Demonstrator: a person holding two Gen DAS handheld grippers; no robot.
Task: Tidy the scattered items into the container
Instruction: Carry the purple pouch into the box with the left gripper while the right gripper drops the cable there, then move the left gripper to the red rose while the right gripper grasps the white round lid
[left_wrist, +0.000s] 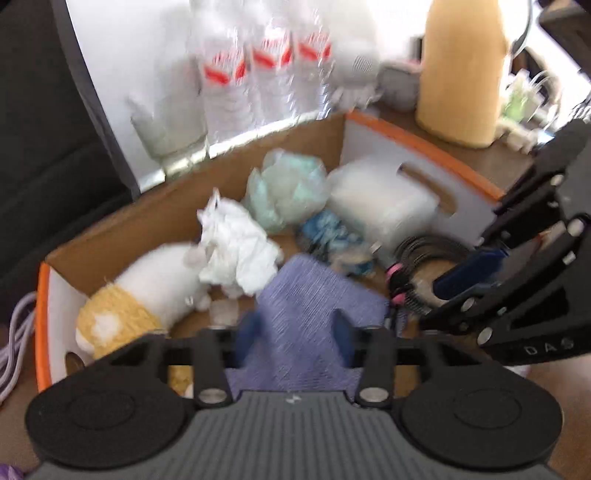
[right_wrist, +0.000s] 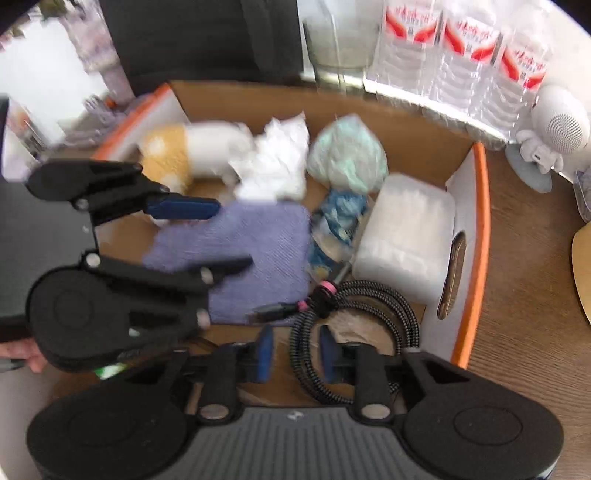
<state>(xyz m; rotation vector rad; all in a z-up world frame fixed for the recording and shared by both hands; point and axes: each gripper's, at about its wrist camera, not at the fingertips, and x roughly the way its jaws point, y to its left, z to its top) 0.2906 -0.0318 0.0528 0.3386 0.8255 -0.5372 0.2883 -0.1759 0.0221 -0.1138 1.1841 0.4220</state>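
Cardboard box (right_wrist: 476, 236) with an orange rim sits on a brown wooden table (right_wrist: 524, 332), and it holds nearly everything now. Inside lie a purple cloth (right_wrist: 266, 243), a white plush toy (right_wrist: 207, 147) in a yellow sweater, crumpled white paper (right_wrist: 277, 158), a pale green bag (right_wrist: 347, 151), a small blue packet (right_wrist: 336, 221), a clear plastic box (right_wrist: 406, 229) and a coiled black cable (right_wrist: 369, 314). Left gripper (left_wrist: 295, 332) hangs over the purple cloth with its blue fingers apart and nothing between them, so the cloth looks let go. Right gripper (right_wrist: 295, 354) hangs over the cable with its fingers spread too, holding nothing. Both seem placed there because their things were just dropped in. Behind the box stand water bottles (right_wrist: 461, 66) with red labels and a glass (right_wrist: 340, 48). A purple cord (left_wrist: 14, 339) lies outside the box, maybe left to tidy.
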